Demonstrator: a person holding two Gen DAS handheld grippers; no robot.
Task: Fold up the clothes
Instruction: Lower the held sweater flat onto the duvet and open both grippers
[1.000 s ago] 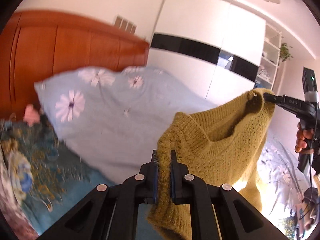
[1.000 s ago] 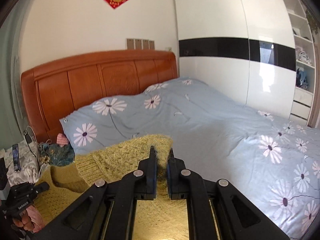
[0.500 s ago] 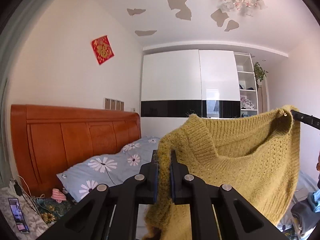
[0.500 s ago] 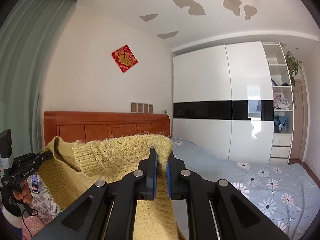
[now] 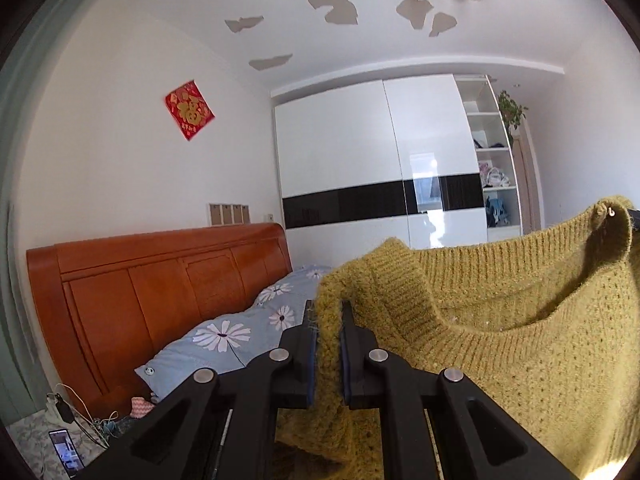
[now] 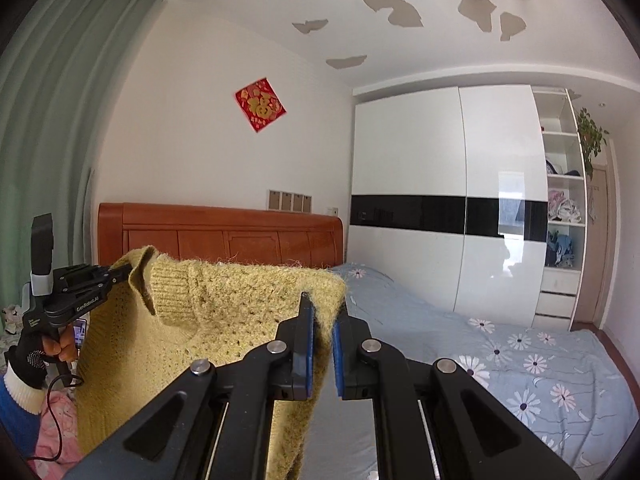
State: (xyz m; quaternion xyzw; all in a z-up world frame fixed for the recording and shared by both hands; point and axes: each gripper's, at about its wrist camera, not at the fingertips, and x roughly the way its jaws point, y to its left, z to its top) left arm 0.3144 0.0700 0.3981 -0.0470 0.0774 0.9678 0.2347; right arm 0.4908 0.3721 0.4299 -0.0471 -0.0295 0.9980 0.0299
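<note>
While it hangs in the air in front of the bed [image 6: 500, 360], a mustard-yellow knitted sweater [image 5: 520, 352] is held stretched between two hand-held grippers, one at each shoulder. The left gripper [image 5: 327, 344] is clamped on the knit at one shoulder, its jaws drawn together with wool bunched between them. The right gripper [image 6: 321, 346] is likewise pinched shut on the opposite shoulder, a tuft of yellow yarn caught between its blue pads [image 6: 307, 354]. Seen from the right wrist, the left tool is gripped by a gloved hand [image 6: 36, 356] above a blue sleeve [image 6: 16, 420], well to the side of the bed's wooden headboard [image 6: 224, 236]. The garment is lifted clear of the floral bedcover, neckline uppermost and body hanging down, apparently so that its own weight can pull it flat and the wrinkles can fall out. The shoulders are kept apart, it is judged, so that the sweater is spread to full width before being laid on the bed for folding. No fold has yet been made. A white wardrobe [image 6: 448, 208] stands beyond the bed, against the far wall.
</note>
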